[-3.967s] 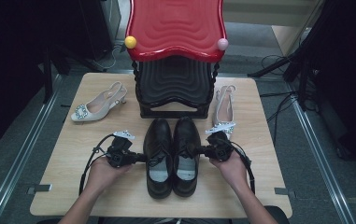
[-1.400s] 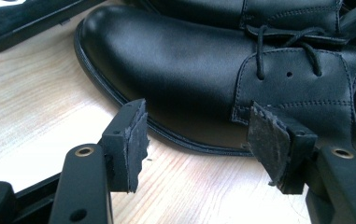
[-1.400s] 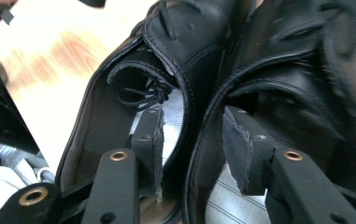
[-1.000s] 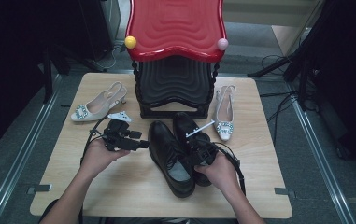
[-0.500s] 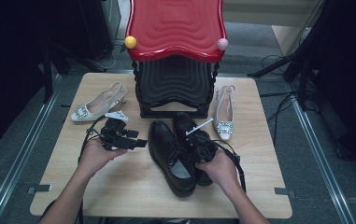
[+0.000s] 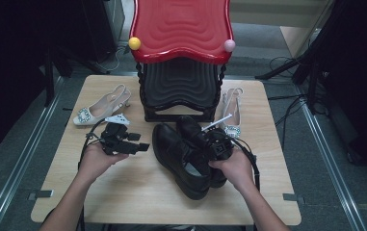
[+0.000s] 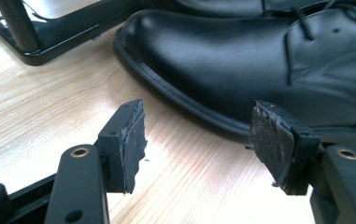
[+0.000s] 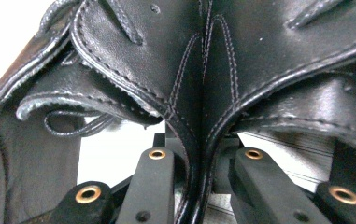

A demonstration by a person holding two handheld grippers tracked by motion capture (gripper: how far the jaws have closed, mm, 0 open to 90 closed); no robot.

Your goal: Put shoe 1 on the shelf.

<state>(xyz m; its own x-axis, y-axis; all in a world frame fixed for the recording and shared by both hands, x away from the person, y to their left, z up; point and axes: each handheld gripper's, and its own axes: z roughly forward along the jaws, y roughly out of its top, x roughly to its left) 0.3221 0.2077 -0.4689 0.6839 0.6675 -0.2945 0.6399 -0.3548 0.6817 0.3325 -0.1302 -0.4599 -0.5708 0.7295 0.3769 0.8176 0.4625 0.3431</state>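
Black leather shoes (image 6: 186,154) lie at the frame's centre on the counter (image 6: 123,187). Right gripper (image 6: 218,144) fingers pinch both shoes' inner collars together; left gripper (image 6: 140,146) fingers are spread, empty, just left of them.

Left gripper (image 6: 140,146) fingers (image 7: 124,144) spread wide, empty; right gripper (image 8: 199,177) fingers pinched together.

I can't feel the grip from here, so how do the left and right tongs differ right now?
The left tongs are open with nothing between the pads, hovering beside the toe of the near black dress shoe; the right tongs are shut on the inner collars of both dress shoes pinched together. The left points toward the shoes from the side; the right sits over them. Both are hand-held above the wooden table.
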